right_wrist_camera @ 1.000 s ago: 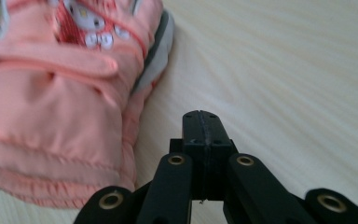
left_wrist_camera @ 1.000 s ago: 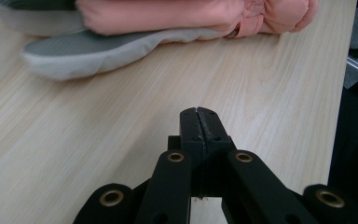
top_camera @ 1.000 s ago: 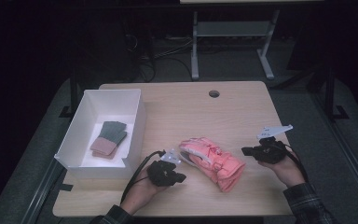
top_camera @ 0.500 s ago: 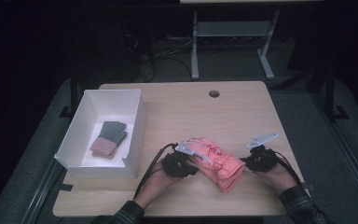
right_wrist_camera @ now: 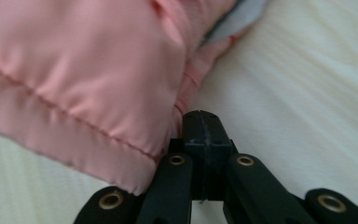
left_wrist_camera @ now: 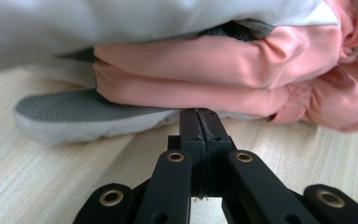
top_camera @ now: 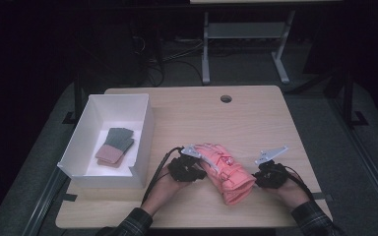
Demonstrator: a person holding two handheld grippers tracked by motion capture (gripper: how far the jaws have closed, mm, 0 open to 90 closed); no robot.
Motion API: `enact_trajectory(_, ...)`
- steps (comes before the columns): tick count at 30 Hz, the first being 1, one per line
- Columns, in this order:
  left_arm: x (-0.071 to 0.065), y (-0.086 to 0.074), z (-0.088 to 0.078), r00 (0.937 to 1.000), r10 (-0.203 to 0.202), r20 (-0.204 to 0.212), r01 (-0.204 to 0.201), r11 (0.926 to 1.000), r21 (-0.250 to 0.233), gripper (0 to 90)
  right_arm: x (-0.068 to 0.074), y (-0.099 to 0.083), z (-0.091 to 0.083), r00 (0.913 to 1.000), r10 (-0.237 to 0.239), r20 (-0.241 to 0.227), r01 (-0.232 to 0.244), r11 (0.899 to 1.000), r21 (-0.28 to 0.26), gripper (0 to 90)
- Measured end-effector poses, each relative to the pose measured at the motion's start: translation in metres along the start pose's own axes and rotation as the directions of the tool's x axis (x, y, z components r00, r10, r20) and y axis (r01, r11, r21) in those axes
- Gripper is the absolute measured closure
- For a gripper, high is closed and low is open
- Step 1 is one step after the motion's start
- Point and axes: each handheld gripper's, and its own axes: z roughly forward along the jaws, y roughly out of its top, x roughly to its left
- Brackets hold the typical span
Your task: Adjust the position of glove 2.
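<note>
Flanking the pink glove (top_camera: 225, 173) on the bench (top_camera: 256, 123), left hand-held gripper (top_camera: 197, 169) and right hand-held gripper (top_camera: 261, 176) press closed, empty jaws against it

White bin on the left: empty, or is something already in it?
Not empty. The white bin holds a small folded grey and pink item lying flat on its floor.

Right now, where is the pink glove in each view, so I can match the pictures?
High view: the pink glove lies on the table's near half, between the two grippers.
Left gripper view: it fills the upper part, just beyond the shut jaws.
Right gripper view: its cuff fills the upper left.
Shared landmark: the light wooden table.
</note>
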Motion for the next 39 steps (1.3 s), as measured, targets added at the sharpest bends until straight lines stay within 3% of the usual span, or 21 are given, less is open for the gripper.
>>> enact_trajectory(11, 0.002, -0.005, -0.001, 1.0, -0.003, 0.002, 0.003, 0.9999, 0.014, 89.6, 0.035, 0.003, 0.008, 0.9963, -0.065, -0.055, 0.065, 0.998, 0.0, 90.0)
enact_trajectory(12, 0.004, -0.005, -0.003, 1.0, 0.002, -0.002, -0.002, 0.9999, 0.012, 89.6, 0.042, 0.004, 0.01, 0.9948, -0.073, -0.071, 0.073, 0.997, 0.0, 90.0)
enact_trajectory(18, 0.011, -0.006, -0.006, 0.9999, -0.009, -0.006, 0.009, 1.0, 0.001, 89.6, 0.052, 0.008, 0.018, 0.9892, -0.105, -0.102, 0.106, 0.994, 0.0, 90.0)
enact_trajectory(23, 0.017, -0.009, -0.01, 0.9992, -0.036, -0.016, 0.035, 0.9994, -0.005, 89.6, 0.067, 0.016, 0.028, 0.983, -0.122, -0.137, 0.124, 0.992, 0.005, 90.0)
enact_trajectory(31, 0.026, -0.011, -0.02, 0.9971, -0.059, -0.047, 0.058, 0.998, -0.026, 89.6, 0.09, 0.031, 0.046, 0.9715, -0.178, -0.157, 0.179, 0.984, -0.005, 90.0)
enact_trajectory(35, 0.028, -0.011, -0.023, 0.9962, -0.068, -0.054, 0.066, 0.9971, -0.037, 89.6, 0.092, 0.034, 0.049, 0.9665, -0.198, -0.163, 0.2, 0.98, -0.008, 90.0)
enact_trajectory(38, 0.028, -0.011, -0.023, 0.9961, -0.066, -0.058, 0.064, 0.9973, -0.036, 89.6, 0.09, 0.032, 0.046, 0.9701, -0.183, -0.159, 0.184, 0.983, -0.009, 90.0)
enact_trajectory(39, 0.028, -0.011, -0.024, 0.9953, -0.071, -0.065, 0.069, 0.9969, -0.037, 89.5, 0.085, 0.028, 0.041, 0.9762, -0.159, -0.148, 0.158, 0.987, -0.014, 90.0)
